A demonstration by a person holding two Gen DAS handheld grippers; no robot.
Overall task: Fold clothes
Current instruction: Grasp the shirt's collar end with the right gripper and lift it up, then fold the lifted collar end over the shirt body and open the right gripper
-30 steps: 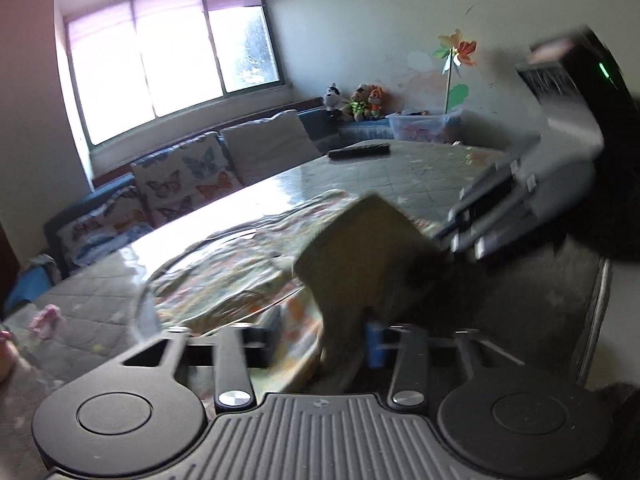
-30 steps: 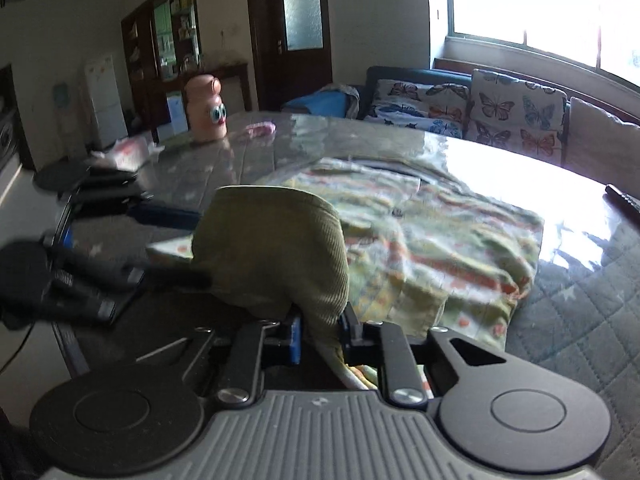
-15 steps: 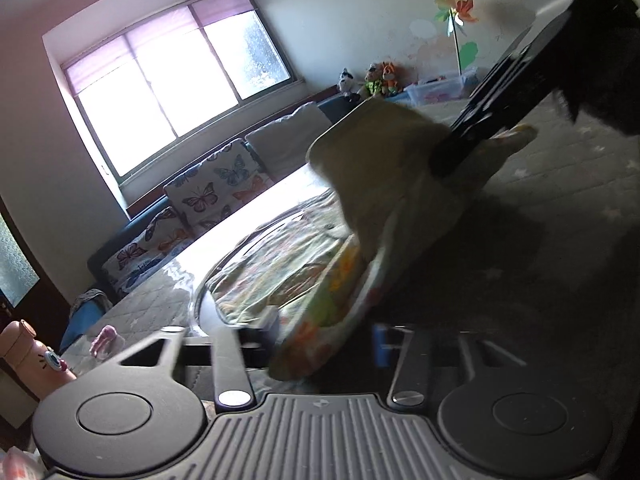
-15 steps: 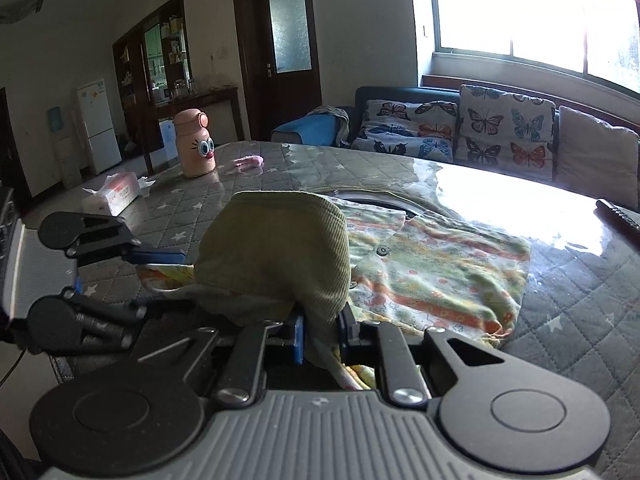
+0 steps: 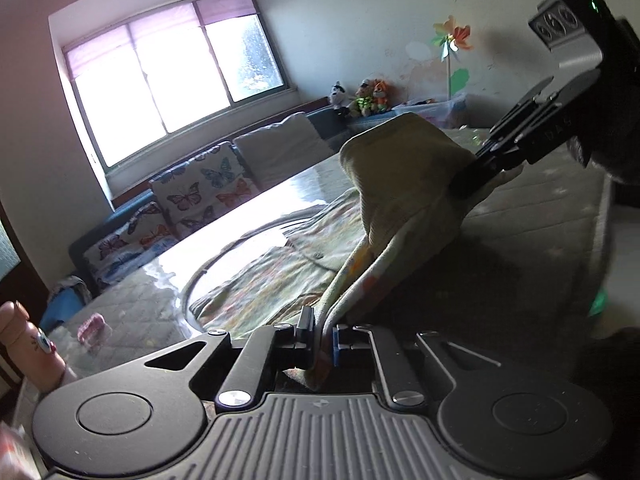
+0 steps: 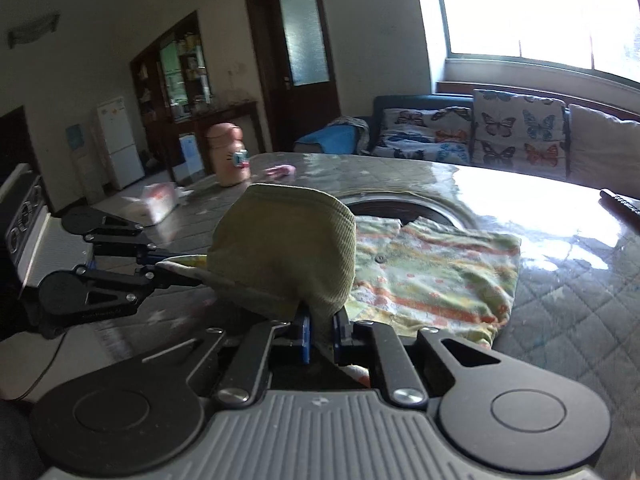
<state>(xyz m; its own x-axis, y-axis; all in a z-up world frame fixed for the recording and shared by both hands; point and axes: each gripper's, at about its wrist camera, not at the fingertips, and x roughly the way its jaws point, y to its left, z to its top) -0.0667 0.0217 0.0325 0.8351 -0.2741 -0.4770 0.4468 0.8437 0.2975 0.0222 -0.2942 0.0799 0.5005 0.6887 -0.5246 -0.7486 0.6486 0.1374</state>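
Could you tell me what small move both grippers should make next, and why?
Probably carry the lifted edge forward over the shirt and lower it. Both the left gripper and the right gripper pinch the edge, raised above the table, while the rest lies flat.

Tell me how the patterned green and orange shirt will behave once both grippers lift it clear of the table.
Likely floppy: the patterned green and orange shirt droops between the left gripper and right gripper. Probably light, since small pinches hold its raised edge. It may drag on the quilted table cover rather than slide.
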